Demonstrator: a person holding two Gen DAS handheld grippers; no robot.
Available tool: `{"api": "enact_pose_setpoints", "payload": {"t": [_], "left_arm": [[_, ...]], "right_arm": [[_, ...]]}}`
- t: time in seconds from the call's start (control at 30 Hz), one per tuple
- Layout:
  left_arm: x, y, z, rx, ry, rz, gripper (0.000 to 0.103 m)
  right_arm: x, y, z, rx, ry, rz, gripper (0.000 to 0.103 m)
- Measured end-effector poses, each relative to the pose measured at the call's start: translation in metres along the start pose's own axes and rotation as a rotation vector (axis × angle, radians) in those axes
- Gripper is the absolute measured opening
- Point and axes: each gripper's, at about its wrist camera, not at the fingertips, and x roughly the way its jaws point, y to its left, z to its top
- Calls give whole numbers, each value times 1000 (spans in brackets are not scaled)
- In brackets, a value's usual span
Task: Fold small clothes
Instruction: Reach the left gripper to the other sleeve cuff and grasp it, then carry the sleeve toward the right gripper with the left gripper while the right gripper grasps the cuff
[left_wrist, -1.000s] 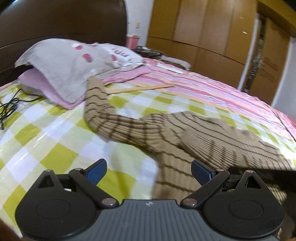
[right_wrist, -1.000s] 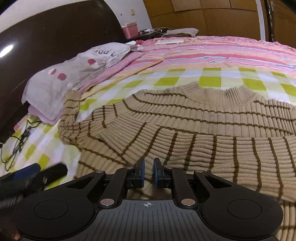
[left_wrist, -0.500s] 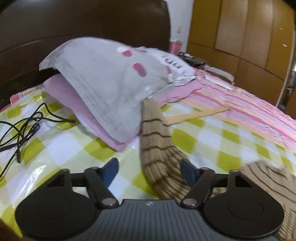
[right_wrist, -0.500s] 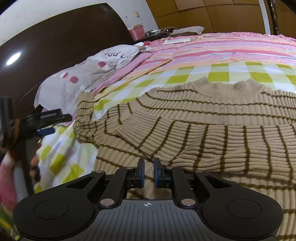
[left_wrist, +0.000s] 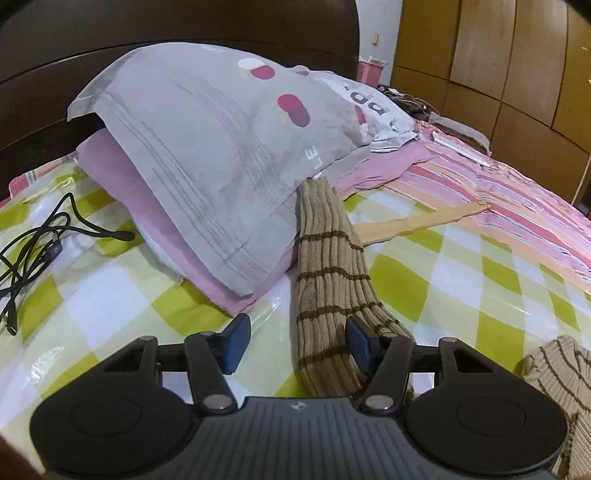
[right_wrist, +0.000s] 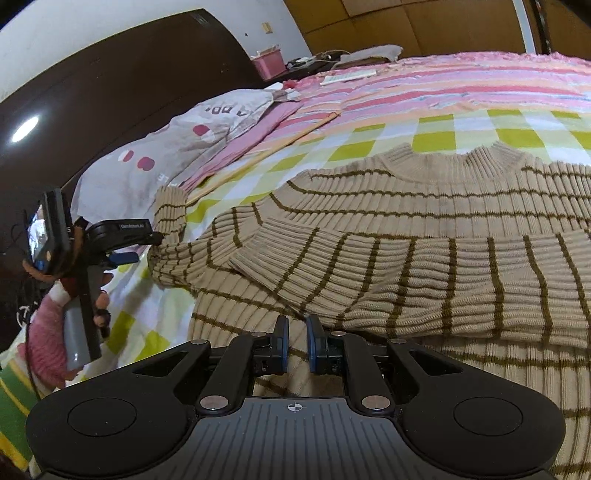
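A beige ribbed sweater (right_wrist: 406, 206) with brown stripes lies flat on the checked bedsheet (left_wrist: 461, 280). One sleeve is folded across its chest. The other sleeve (left_wrist: 328, 266) stretches out toward the grey pillow (left_wrist: 221, 147), and its cuff touches the pillow's edge. My left gripper (left_wrist: 298, 343) straddles this sleeve, its jaws closing. The right pad touches the knit and the left pad stands clear. In the right wrist view the left gripper (right_wrist: 147, 245) sits at that sleeve (right_wrist: 170, 221). My right gripper (right_wrist: 298, 339) stays low on the sweater's body, its jaws nearly together on the fabric.
A black cable (left_wrist: 37, 236) lies on the sheet left of the pillow. A pale wooden stick (left_wrist: 424, 221) lies beyond the sleeve. The dark headboard (left_wrist: 184, 22) stands behind, and wooden wardrobes (left_wrist: 498, 55) stand at the right. A person's hand (right_wrist: 101, 299) holds the left gripper.
My left gripper has travelled from the sweater's body along the outstretched sleeve toward the pillow, and its jaws have narrowed around the sleeve. The right gripper has kept still.
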Motion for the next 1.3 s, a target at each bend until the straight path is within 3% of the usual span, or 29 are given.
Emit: {"api": "enact_pose_setpoints", "payload": {"t": [0.4,0.43,0.5,0.53,0.6,0.63,0.77,0.97,1.13,1.3], "left_arm": [[13,0,2,-5,8,32,61],[13,-1,2,-3,6,35,59],[12,0,2,-16,-2,19,46],[11,1,2,-33,-3,-3,43],[12,5,2,-60,3,-55,22],[12,7,2,-74,9,-85,18],[5,8,4,-96,2,-121,16],[-28,-6,8,-93,-34,-246,15],[-63,-41,-2,-9,-38,-410,15],[-106,-89,-39,122,-7,-618,15]], "right_arm": [[-1,0,-2,5,-3,8,13],[-1,1,-2,5,-4,8,13],[-1,1,-2,6,-4,9,13],[-1,1,-2,6,-5,10,13],[-2,1,-2,8,-8,9,13],[-2,0,-1,11,-9,9,13],[-6,-3,0,23,-21,10,13],[-14,-5,1,42,-38,14,13],[-22,-8,1,57,-54,8,13],[-32,-18,-2,80,-70,-23,13]]}}
